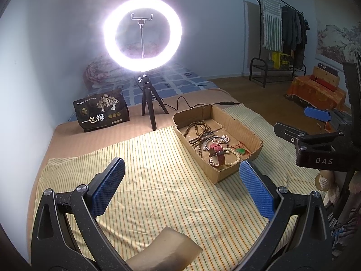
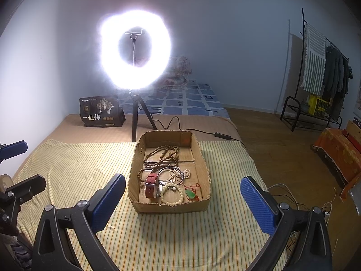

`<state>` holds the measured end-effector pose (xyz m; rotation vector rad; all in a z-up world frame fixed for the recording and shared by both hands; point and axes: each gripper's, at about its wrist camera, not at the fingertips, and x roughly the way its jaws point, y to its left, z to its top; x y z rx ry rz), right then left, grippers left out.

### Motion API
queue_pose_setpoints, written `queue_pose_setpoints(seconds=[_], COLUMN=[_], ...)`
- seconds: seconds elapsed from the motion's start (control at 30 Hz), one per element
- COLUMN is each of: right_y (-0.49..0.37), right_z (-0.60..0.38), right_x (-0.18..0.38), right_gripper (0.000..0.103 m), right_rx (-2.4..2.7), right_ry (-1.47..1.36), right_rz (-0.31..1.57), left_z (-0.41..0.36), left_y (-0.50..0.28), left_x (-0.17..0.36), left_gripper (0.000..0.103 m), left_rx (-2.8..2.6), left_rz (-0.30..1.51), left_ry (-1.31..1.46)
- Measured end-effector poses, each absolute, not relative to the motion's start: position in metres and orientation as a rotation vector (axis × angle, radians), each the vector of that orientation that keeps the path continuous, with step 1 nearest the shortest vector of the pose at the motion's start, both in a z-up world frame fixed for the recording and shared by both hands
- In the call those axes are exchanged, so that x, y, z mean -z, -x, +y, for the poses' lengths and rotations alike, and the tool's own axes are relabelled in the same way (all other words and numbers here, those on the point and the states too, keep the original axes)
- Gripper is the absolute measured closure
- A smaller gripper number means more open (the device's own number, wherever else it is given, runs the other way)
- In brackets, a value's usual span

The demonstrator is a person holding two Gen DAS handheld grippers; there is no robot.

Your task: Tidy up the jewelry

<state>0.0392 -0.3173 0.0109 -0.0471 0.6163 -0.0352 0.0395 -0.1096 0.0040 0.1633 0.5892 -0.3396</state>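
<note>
1. Jaws on both grippers are spread wide with nothing between them. Left gripper (image 1: pixel 181 186) hangs over the striped cloth (image 1: pixel 140 158); right gripper (image 2: pixel 182 199) hangs just short of the cardboard box (image 2: pixel 204 160).
2. All the jewelry sits in that box, none on the cloth that I can see. Box rests on the cloth on the bed, in front of the ring light (image 2: pixel 135 53) on its tripod.
3. Key relation: from the right gripper the box is dead ahead and centred between the jaws, long axis running straight away from it. From the left gripper the box is ahead and off to the right, long axis running diagonally away toward the tripod. Right one is nearer and better lined up.
4. Count in the box:
   - 1 red-strap watch (image 2: pixel 151 186), near-left corner
   - 1 thin dark bangle (image 2: pixel 160 172), beside the watch
   - 1 cream bead bracelet (image 2: pixel 180 195), near wall
   - 1 green pendant (image 2: pixel 190 194) on red cord, near-right corner
   - 1 strand of small pale beads (image 2: pixel 186 174), mid-right
   - brown wooden beads (image 2: pixel 164 154), far half; loops tangled, can't tell if one strand or several
5. Stage: everything in one box but piled loose and overlapping. Fits either a heap waiting to be sorted out, or pieces gathered up into the box. Can't settle which from this.
6. Also around: 1 dark snack bag (image 2: pixel 101 113) left of the tripod, clothes rack (image 2: pixel 325 67) far right.
</note>
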Motion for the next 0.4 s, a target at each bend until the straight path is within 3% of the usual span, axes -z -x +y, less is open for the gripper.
queue_pose_setpoints(seconds=[0.4], right_y=[-0.0392], right_z=[-0.3155], right_x=[-0.0078], right_gripper=[0.0], right_rx=[0.03], right_ry=[0.055], right_rz=[0.627], left_z=[-0.106], left_y=[-0.0406], left_x=[-0.0053], left_gripper=[0.0], left_rx=[0.315], left_rz=[0.577], left_ry=[-0.159])
